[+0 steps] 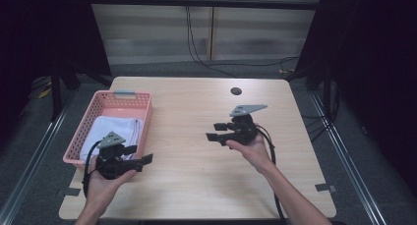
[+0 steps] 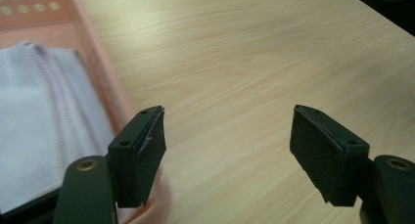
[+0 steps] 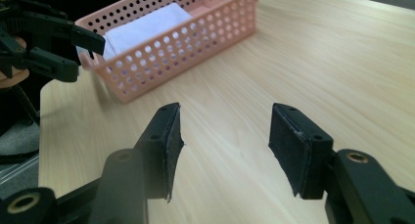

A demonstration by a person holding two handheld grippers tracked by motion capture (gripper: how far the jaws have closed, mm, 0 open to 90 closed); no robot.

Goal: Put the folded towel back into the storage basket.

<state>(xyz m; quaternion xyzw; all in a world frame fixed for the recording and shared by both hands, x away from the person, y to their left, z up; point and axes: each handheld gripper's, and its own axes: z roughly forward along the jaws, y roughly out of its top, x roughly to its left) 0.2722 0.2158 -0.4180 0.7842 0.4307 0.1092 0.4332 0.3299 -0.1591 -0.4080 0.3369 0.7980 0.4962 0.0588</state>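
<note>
A folded white cloth [image 1: 114, 130] lies inside a pink basket [image 1: 142, 101] at the tabletop's [image 1: 196, 171] left edge; the left gripper [image 1: 139, 154] hovers just beside the basket, fingers spread, empty; the right gripper [image 1: 215, 131] hovers mid-tabletop, well apart, fingers spread, empty.

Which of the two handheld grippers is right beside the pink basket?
The left black two-jaw gripper, by the pink perforated plastic basket; the right gripper hovers mid-table.
</note>
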